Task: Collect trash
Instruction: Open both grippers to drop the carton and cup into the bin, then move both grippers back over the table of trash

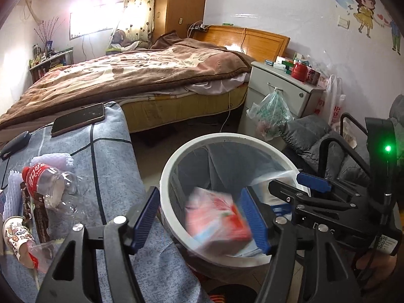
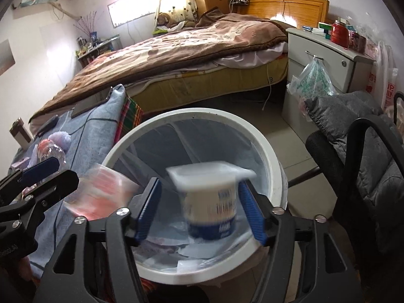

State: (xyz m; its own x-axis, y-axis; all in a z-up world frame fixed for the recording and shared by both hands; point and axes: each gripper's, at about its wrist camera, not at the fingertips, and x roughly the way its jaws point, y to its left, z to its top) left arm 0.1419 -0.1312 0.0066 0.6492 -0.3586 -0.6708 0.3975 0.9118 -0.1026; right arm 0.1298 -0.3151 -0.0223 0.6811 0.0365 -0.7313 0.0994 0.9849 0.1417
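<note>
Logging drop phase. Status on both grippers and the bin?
Left gripper open, red carton blurred, over bin. Right gripper open, white cup blurred between the jaws. Nothing blocking the bin mouth.

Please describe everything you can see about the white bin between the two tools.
The bin is round, with a thick white rim that looks like plastic, and a thin clear bag lining it. It stands upright on the floor, next to a blue-covered surface. Paper scraps lie at the bottom. A blurred red box and a blurred white cup are over its opening, apparently falling in.
</note>
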